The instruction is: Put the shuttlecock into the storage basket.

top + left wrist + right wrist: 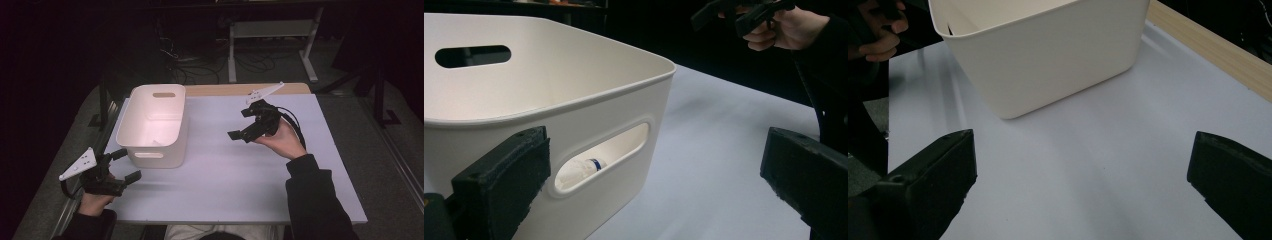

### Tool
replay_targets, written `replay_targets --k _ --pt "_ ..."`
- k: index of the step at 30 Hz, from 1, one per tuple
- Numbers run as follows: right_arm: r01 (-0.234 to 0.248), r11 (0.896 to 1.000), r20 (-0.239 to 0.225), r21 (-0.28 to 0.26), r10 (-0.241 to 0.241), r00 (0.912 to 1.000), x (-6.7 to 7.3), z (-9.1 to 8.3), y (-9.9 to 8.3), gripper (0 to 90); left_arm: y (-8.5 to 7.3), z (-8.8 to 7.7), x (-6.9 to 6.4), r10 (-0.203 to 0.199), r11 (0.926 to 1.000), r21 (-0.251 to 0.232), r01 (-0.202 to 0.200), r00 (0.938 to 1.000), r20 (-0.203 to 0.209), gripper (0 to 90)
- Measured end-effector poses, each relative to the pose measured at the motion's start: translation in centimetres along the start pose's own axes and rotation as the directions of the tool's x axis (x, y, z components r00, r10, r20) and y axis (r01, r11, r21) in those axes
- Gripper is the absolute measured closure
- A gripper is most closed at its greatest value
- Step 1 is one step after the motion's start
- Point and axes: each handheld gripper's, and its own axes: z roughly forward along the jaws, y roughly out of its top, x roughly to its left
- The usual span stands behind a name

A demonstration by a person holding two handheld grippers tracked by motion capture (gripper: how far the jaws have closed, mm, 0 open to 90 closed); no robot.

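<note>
A white plastic bin [150, 145] with handle slots stands on the left part of the table. In the left gripper view, a white thing with a blue band [585, 167] shows inside the bin [574, 85] through the near handle slot. My left gripper [126, 165] is open and empty, just off the bin's near left corner; its jaws [656, 150] frame that corner. My right gripper [242, 123] is held above the table to the right of the bin, open and empty, and faces the bin [1048, 55]. In its own view the right gripper [1083, 160] has bare table between its jaws.
The pale table top [235, 170] stretches between the hands. A wooden strip [235, 90] runs along its far edge, also seen as a wooden strip [1208, 45] in the right gripper view. Desk legs and cables [240, 60] lie on the dark floor beyond.
</note>
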Motion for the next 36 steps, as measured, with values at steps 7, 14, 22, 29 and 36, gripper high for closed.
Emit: replay_targets --k 7,14,22,29,36 --pt "-0.023 1.0 0.01 -0.014 0.023 0.9997 -0.1 -0.7 -1.2 0.0 0.0 0.0 0.0 0.0 1.0 0.0 0.0 1.0 -0.003 0.0" --pt "-0.052 0.998 0.022 -0.019 0.053 0.9984 -0.4 -1.3 -2.7 0.0 0.0 0.0 0.0 0.0 1.0 0.0 0.0 1.0 -0.003 0.0" --pt "-0.083 0.996 0.043 -0.037 0.085 0.9955 -0.7 -2.3 -4.8 0.0 0.0 0.0 0.0 -0.001 1.0 0.002 0.001 1.0 -0.007 0.0" --pt "-0.103 0.994 0.063 -0.047 0.106 0.9924 -1.0 -3.1 -6.3 0.0 0.0 0.1 0.0 0.002 1.0 0.005 -0.002 1.0 -0.008 0.0" --pt "-0.115 0.991 0.07 -0.063 0.119 0.9904 -0.9 -3.5 -7.5 0.0 0.0 0.1 0.0 0.006 1.0 0.007 -0.005 1.0 -0.006 0.0"
